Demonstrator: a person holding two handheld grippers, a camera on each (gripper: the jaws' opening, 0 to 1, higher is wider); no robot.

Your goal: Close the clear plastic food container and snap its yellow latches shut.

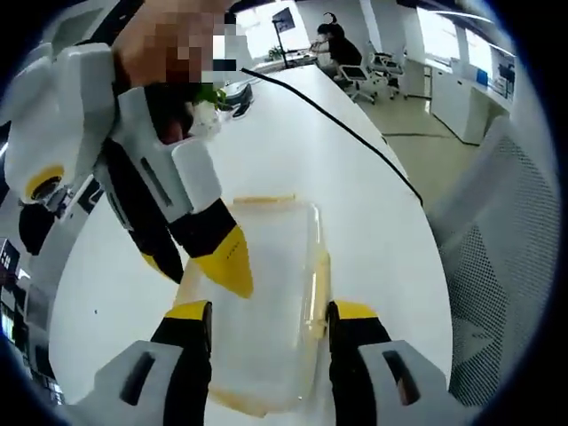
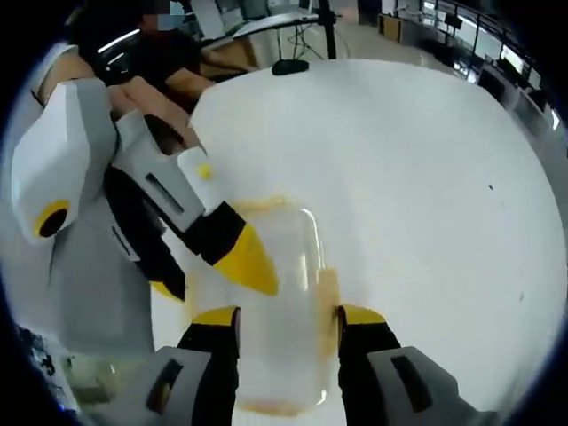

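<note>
While one clear container (image 1: pixel 266 302) lies lid-down-flat on the white table (image 1: pixel 373 222), two grippers meet over it from opposite ends, apparently to brace the box as its latches are pressed. In the left gripper view, the left gripper (image 1: pixel 269 318) stands spread, jaws flanking the box; the right gripper (image 2: pixel 288 324) straddles it likewise. One yellow latch (image 2: pixel 327 293) shows clearly along a long side; others are unclear.

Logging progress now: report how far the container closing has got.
Done: the lid appears to sit on the clear container. In hand: the left claw and the right claw each straddle it, jaws apart. Left: the yellow latches; I cannot tell whether any has snapped shut.
</note>
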